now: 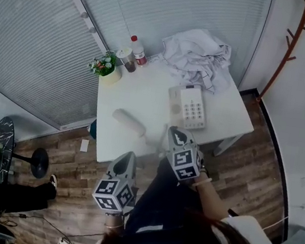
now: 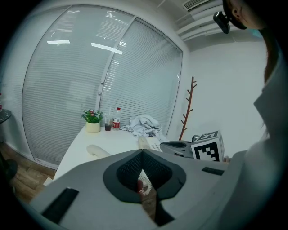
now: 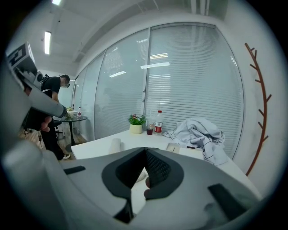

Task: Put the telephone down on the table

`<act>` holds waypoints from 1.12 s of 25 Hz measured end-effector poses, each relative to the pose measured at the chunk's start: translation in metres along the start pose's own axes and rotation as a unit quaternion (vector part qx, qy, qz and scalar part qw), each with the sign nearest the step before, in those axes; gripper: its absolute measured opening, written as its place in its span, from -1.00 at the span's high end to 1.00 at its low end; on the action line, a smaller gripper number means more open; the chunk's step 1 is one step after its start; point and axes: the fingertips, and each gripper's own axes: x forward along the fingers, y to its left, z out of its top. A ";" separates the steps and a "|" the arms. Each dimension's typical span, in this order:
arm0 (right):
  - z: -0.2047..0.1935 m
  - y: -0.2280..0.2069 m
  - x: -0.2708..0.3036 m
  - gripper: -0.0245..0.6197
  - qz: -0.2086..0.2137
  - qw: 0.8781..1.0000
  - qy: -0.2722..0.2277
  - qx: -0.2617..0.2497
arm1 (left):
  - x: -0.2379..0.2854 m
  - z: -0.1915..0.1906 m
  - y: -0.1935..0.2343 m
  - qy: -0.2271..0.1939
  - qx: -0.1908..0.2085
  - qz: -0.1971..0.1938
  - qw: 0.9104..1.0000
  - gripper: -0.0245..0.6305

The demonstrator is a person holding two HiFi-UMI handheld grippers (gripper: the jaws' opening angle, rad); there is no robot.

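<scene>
My left gripper point(image 2: 143, 153) has its jaws drawn together at the tips and grips nothing. Through the thin slit below them I glimpse only what looks like a loop of coiled cord point(image 2: 145, 188) and the wood floor point(image 1: 74, 175) beyond. My right gripper point(image 3: 145, 153) is likewise closed tip to tip and empty, with white table top showing through its slit. The telephone handset point(image 1: 129, 122) lies flat on the table point(image 1: 140, 90), ahead of the left gripper and a little to its left, clear of both tools. The telephone base point(image 1: 188, 106) sits straight ahead of the right gripper, just beyond its tips, keypad up and apart from the handset. In the head view the left gripper hangs off the near table edge over the floor, while the right one reaches the edge itself. Past the base is a heap of crumpled white cloth point(image 1: 196, 53). Beyond the handset, at the far side, stand a small potted plant point(image 1: 105, 67), a cup point(image 1: 125, 59) and a red-labelled bottle point(image 1: 138, 50). A coat stand point(image 1: 290, 43) rises to the right of the right gripper, and a person point(image 3: 49, 112) stands by a round side table point(image 3: 72, 119) well off to its left.
</scene>
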 end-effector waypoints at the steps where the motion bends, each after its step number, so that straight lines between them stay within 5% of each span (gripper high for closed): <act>1: 0.001 0.000 -0.002 0.92 -0.002 1.000 -0.002 0.003 | 0.000 -0.001 0.003 0.000 -0.002 0.002 1.000 0.93; 16: 0.027 -0.029 -0.007 0.93 -0.040 0.999 -0.017 0.019 | 0.026 0.013 0.016 -0.003 -0.005 -0.008 1.000 0.93; 28: 0.037 -0.031 0.012 0.93 -0.017 0.998 -0.025 0.048 | 0.034 0.015 0.027 0.011 -0.004 0.004 1.000 0.93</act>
